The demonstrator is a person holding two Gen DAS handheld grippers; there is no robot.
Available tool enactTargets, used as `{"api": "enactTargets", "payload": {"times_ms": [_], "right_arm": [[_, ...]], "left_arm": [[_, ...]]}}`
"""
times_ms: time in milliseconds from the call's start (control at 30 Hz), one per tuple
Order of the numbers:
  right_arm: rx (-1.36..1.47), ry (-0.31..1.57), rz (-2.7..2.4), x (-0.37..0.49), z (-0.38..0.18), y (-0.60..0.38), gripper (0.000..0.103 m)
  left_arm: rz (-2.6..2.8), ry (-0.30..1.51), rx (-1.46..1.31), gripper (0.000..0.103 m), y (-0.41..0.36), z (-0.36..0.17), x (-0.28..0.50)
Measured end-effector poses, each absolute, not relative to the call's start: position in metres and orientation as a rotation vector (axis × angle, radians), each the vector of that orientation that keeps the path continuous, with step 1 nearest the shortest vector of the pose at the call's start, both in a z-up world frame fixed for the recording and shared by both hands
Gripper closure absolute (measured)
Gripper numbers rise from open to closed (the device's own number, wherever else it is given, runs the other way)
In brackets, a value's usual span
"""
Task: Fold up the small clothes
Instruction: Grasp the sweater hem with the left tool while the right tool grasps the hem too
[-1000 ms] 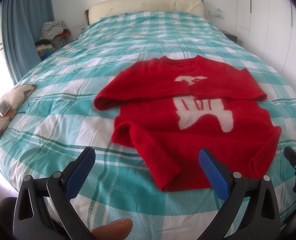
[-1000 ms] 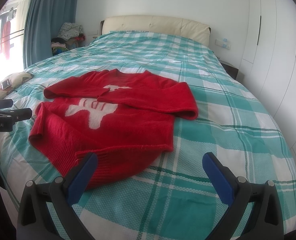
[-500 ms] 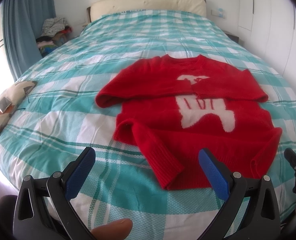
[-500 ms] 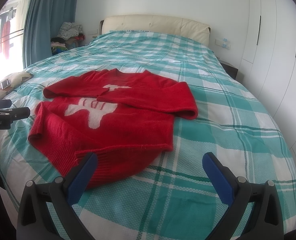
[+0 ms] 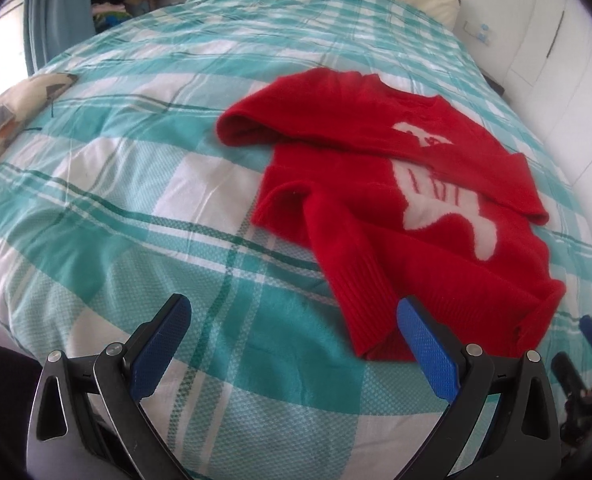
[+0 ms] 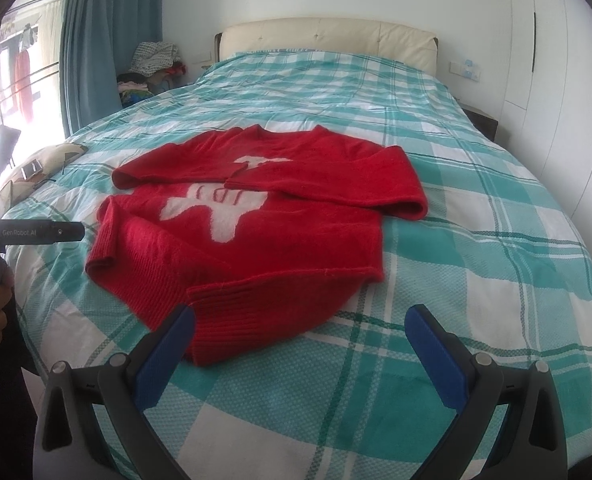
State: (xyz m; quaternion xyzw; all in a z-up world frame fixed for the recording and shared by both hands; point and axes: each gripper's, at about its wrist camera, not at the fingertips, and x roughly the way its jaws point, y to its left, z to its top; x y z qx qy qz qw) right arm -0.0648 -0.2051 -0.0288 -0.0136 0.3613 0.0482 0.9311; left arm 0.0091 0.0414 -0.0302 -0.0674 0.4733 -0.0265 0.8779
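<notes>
You have one red sweater (image 6: 255,232), one bed (image 6: 476,264), one headboard (image 6: 328,36), one blue curtain (image 6: 107,40), one clothes pile (image 6: 151,68), one patterned cushion (image 6: 35,168), and two hand-held grippers: left (image 5: 291,344), right (image 6: 302,346).

Fuzzy red knit sweater (image 6: 255,240), ribbed at hem; smooth woven checked bedspread (image 6: 476,280); textured matt blue pads (image 6: 436,364) on black plastic fingers.

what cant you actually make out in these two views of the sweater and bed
- Red sweater: white motif partly covered by the folded-over sleeves, both views; its shape is unclear.
- Sweater hem: near edge hidden behind the left gripper finger in the left wrist view.
- Clothes pile beside the bed: too small.
</notes>
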Motion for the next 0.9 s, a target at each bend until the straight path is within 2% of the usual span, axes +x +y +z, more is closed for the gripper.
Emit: {"api": "enactTargets", "payload": {"times_ms": [267, 333, 367, 400, 433, 633, 900], "right_arm": [[0.088, 0.899, 0.168, -0.038, -0.061, -0.175, 0.002], [0.075, 0.903, 0.112, -0.037, -0.062, -0.178, 0.027], [0.081, 0.914, 0.093, -0.039, -0.062, -0.184, 0.047], [0.107, 0.924, 0.088, -0.042, -0.061, -0.193, 0.053], [0.132, 0.937, 0.071, -0.048, -0.06, -0.203, 0.055], [0.241, 0.976, 0.015, -0.091, -0.064, -0.251, 0.055], [0.333, 0.869, 0.148, -0.106, -0.047, -0.252, 0.045]], "left_arm": [[-0.146, 1.063, 0.038, 0.001, -0.015, -0.051, 0.028], [-0.118, 1.057, 0.074, 0.001, -0.01, -0.051, 0.025], [-0.103, 1.053, 0.077, 0.001, -0.003, -0.05, 0.022], [-0.085, 1.05, 0.072, 0.001, 0.008, -0.049, 0.019], [-0.064, 1.053, 0.063, 0.001, 0.018, -0.049, 0.016], [-0.038, 1.021, -0.04, 0.001, 0.061, -0.039, -0.003], [-0.325, 1.034, -0.169, 0.001, 0.039, -0.029, 0.009]]}}
